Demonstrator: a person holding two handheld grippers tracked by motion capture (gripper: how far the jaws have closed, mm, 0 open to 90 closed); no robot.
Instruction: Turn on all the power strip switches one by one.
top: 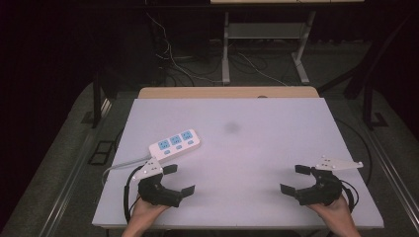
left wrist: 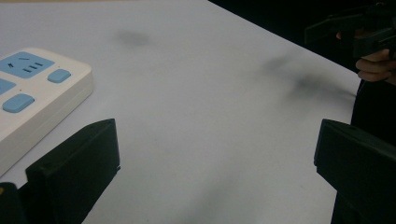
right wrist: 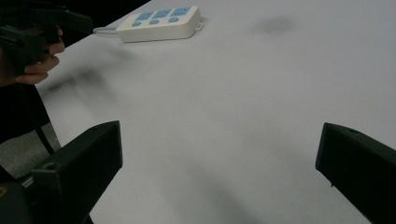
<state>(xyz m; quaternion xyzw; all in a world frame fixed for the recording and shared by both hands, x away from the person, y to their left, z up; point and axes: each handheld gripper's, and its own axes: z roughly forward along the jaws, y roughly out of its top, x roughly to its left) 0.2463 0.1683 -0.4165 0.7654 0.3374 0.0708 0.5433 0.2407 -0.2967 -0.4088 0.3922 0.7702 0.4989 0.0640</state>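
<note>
My left gripper (top: 179, 179) and right gripper (top: 296, 178) gaped wide, empty — power strip (top: 175, 142) left of centre looked rigid, light, slick; I'd pinch its long sides.

A white table top (top: 276, 148) stands on grey carpet (top: 64, 163), metal desk legs (top: 226, 49) and loose cables (top: 173, 59) behind in darkness.

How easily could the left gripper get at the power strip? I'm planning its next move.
Probably yes: the left gripper stands open just short of the power strip, with bare table between them.
</note>
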